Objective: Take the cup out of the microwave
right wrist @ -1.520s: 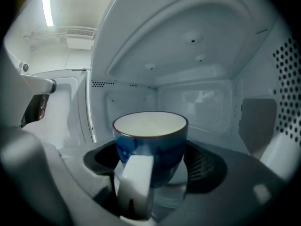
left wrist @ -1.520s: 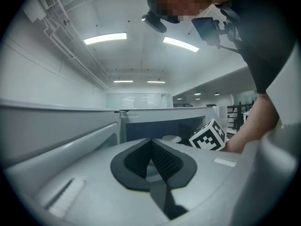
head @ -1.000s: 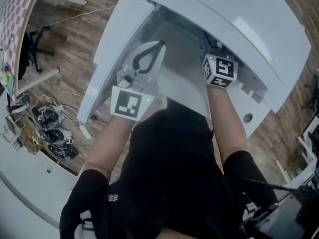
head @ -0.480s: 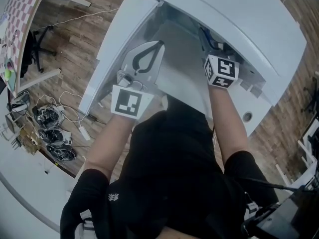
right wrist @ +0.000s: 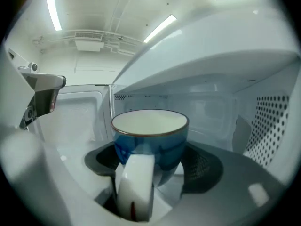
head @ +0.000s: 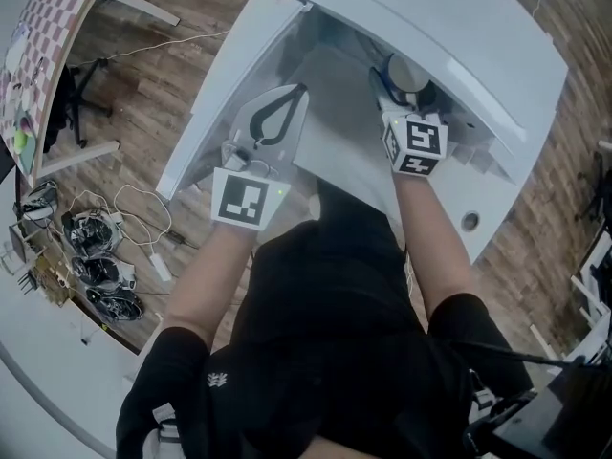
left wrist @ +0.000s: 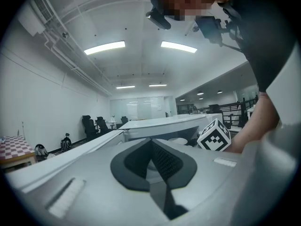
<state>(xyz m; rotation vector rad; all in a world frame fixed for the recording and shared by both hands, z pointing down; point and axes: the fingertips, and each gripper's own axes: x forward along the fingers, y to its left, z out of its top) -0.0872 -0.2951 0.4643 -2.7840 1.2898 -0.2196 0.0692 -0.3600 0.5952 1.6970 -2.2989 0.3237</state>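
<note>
Inside the microwave (right wrist: 211, 102), at one o'clock in the head view, my right claw (right wrist: 153, 163) is clamped on the sides of the blue cup (right wrist: 150, 147), its handle toward me. My left claw (head: 300, 92) sits closed and empty at its nine o'clock. The grasp looks made, so next I should draw the cup out level.

Brown wood-plank floor (head: 143, 75). Pink-and-white checkered board (head: 43, 27) top left, coiled black cables (head: 91, 266) below it. 2 ceiling strip lights (left wrist: 104, 47); black office chairs (left wrist: 94, 125) in the background.

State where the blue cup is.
In the right gripper view, the blue cup sits between the jaws of the right gripper, at the mouth of the open microwave.
</note>
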